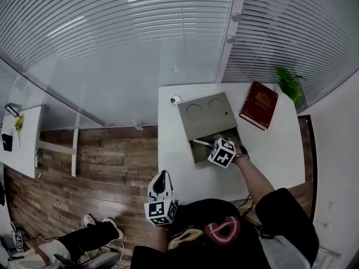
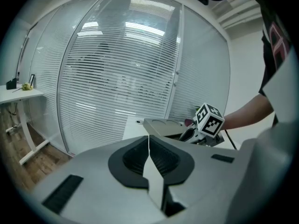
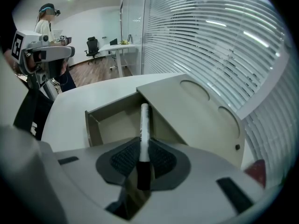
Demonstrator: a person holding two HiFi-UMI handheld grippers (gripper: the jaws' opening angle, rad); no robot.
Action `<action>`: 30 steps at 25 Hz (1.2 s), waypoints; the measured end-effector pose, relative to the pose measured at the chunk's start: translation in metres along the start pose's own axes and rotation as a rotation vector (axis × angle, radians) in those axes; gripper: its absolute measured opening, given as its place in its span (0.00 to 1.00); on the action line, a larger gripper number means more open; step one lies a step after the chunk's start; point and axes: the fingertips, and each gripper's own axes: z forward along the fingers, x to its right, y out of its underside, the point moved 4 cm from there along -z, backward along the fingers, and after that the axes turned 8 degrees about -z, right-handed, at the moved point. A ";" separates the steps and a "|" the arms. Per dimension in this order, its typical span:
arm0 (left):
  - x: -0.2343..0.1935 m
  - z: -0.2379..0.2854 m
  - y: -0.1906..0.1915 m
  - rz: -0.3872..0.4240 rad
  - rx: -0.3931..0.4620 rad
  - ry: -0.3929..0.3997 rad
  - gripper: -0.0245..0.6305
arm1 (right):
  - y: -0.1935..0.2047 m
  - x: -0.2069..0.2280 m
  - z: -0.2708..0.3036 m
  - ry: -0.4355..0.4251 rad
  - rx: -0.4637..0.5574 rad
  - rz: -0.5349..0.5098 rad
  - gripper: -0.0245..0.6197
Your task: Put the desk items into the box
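Now the right gripper (image 3: 143, 149) pinches a white marker (image 3: 144, 120) above the open compartment of the gray box (image 3: 196, 113); the left gripper (image 2: 149, 150) has its jaws pressed together, empty.

- The table (image 1: 280, 150) is plain white.
- The box (image 1: 208, 116) is dull grey-beige all over.
- The book (image 1: 258, 105), far right, is dark red with gold print.
- The plant (image 1: 289, 83) is bright green.
- The pen (image 3: 144, 120) is white with a black near end.
- The marker cube (image 1: 222, 152) carries black squares on white.
- The floor (image 1: 101, 161), left, shows brown wood planks.
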 end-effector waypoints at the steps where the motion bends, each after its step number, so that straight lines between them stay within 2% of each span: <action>1: 0.000 0.000 0.000 -0.005 -0.001 -0.001 0.07 | 0.000 0.000 0.000 -0.003 0.001 0.002 0.15; 9: 0.001 0.005 0.001 -0.015 -0.010 0.007 0.07 | 0.001 0.004 0.000 -0.037 0.002 0.062 0.16; 18: -0.002 0.004 0.003 -0.027 -0.014 0.002 0.07 | 0.005 0.006 -0.005 -0.053 0.007 0.106 0.24; 25: 0.004 0.003 0.002 -0.023 -0.007 0.018 0.07 | 0.003 0.006 -0.023 -0.029 0.090 0.175 0.27; 30: 0.011 0.002 0.002 -0.011 -0.005 0.047 0.07 | 0.008 0.001 -0.044 0.075 0.169 0.240 0.28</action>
